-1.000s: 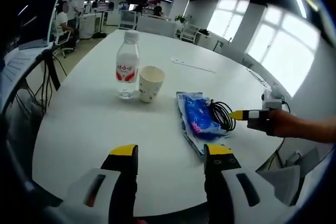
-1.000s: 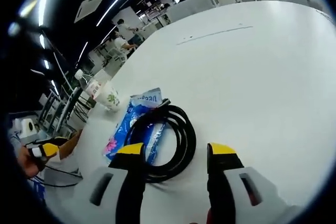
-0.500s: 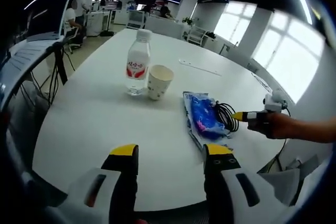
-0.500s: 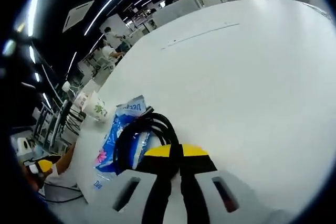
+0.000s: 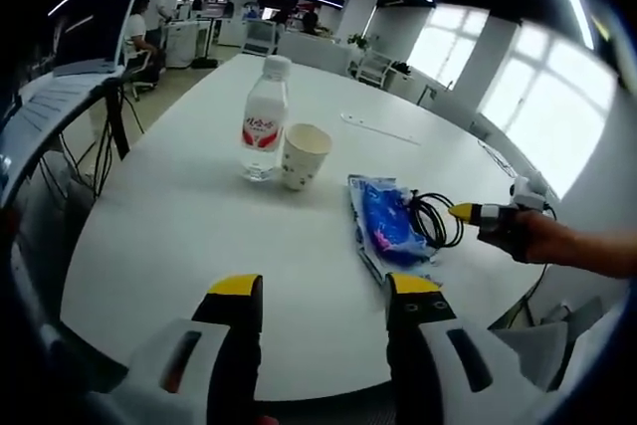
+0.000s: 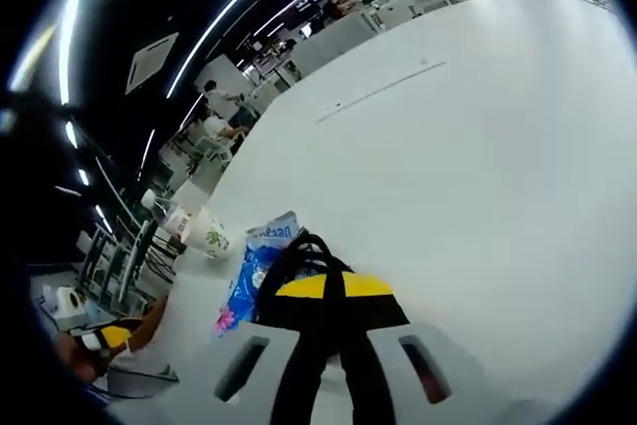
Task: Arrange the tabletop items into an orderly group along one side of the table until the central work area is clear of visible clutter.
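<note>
Two grippers, right gripper (image 6: 328,286) clamped on black cable (image 6: 299,251), left gripper (image 5: 323,291) parted

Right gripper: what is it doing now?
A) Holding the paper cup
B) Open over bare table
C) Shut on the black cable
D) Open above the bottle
C: in the right gripper view the right gripper has its yellow tips pressed together with the black cable looping out from them, beside the blue packet; the cup stands apart, untouched.
</note>
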Demonstrator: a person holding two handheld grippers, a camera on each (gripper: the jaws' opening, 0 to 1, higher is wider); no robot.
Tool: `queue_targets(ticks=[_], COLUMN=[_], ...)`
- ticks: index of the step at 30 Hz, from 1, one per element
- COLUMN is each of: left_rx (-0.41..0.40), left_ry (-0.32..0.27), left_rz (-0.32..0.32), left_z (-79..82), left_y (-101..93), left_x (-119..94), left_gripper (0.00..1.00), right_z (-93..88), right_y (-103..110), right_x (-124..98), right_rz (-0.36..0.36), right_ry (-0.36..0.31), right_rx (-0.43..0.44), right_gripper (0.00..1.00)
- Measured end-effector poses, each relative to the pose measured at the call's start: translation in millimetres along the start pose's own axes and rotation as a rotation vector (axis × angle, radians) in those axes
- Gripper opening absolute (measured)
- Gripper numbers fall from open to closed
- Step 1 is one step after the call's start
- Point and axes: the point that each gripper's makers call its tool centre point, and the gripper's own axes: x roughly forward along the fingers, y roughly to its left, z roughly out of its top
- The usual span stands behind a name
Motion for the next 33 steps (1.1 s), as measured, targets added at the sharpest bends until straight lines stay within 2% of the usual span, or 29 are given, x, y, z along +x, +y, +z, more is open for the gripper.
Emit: queue_targets(ticks=[11, 15, 17, 29, 33], left_rx=[0.005, 0.009, 0.007, 0.027, 0.039], left_ry=[-0.005, -0.005, -0.007, 0.010, 0.013], left_rz=[-0.016, -0.019, -0.024, -0.047, -0.051], left_z=[2.6, 3.7, 4.5, -1.1, -1.5], left_y=[-5.9, -6.6, -8.1, -18.0, -20.9], left_x=[3.1, 3.8, 4.0, 7.8, 8.0], left_gripper=[0.50, 0.50, 0.50, 0.51, 0.51], right_z=[7.9, 9.8, 10.3, 5.8, 2.9], right_y=[24.3, 29.6, 31.6, 11.5, -3.4], right_x=[-22.7, -35.0, -42.5, -68.4, -78.0], right_rz=[0.060, 0.070, 0.072, 0.037, -0.016], right_ry=[-0.037, -0.051, -0.057, -0.076, -0.093], right_rx=[-0.005, -0.023, -0.061, -0.050, -0.054], right_gripper=[0.00, 0.00, 0.00, 0.00, 0.00])
